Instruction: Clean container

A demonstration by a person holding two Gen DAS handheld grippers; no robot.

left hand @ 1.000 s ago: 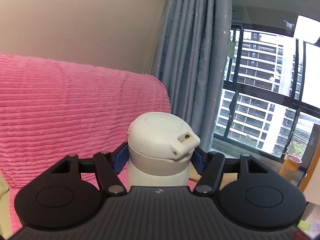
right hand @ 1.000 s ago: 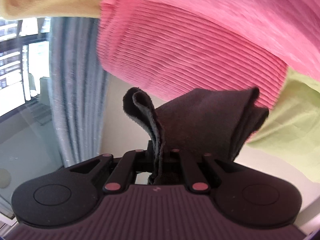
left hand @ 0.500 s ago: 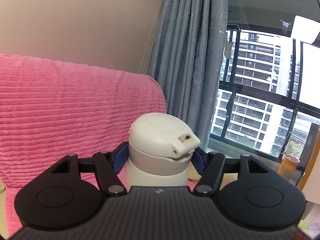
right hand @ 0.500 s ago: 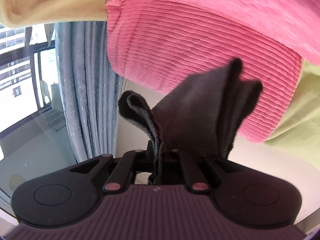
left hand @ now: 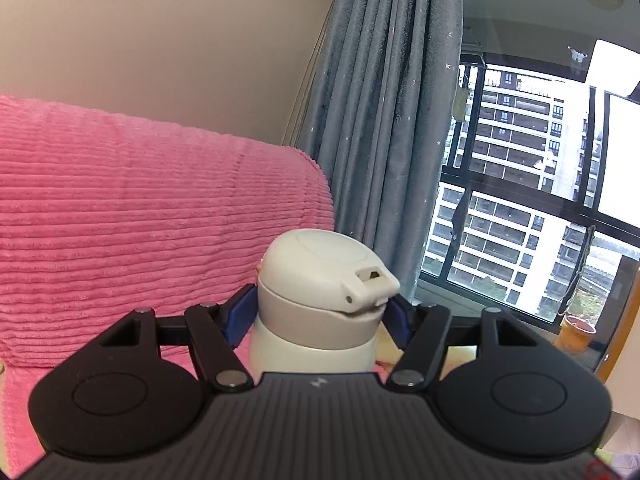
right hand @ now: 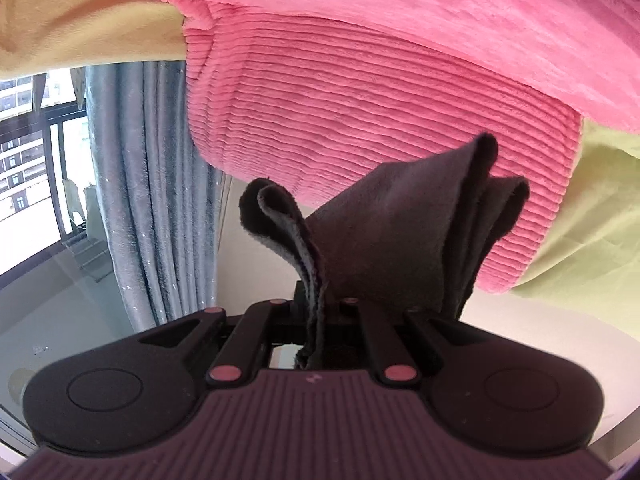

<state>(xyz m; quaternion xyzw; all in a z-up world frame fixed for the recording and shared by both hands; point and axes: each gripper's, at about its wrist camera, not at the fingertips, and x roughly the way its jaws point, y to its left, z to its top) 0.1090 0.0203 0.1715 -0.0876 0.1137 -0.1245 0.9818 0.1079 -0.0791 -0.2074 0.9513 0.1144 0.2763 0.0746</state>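
Your left gripper (left hand: 318, 316) stayed clamped on the closed flask (left hand: 320, 300) while your right gripper (right hand: 316, 320), pinching the dark cloth (right hand: 392, 248), swung without yet touching it

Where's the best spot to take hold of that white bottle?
Its round body just under the lid, from the two sides, as the left gripper does. The white bottle stands upright, and the latch sticking out of its lid leaves no even grip higher up.

pink ribbed sofa cover (left hand: 140, 216), grey-blue curtain (left hand: 384, 120), window (left hand: 532, 208), orange pot (left hand: 576, 330) on sill
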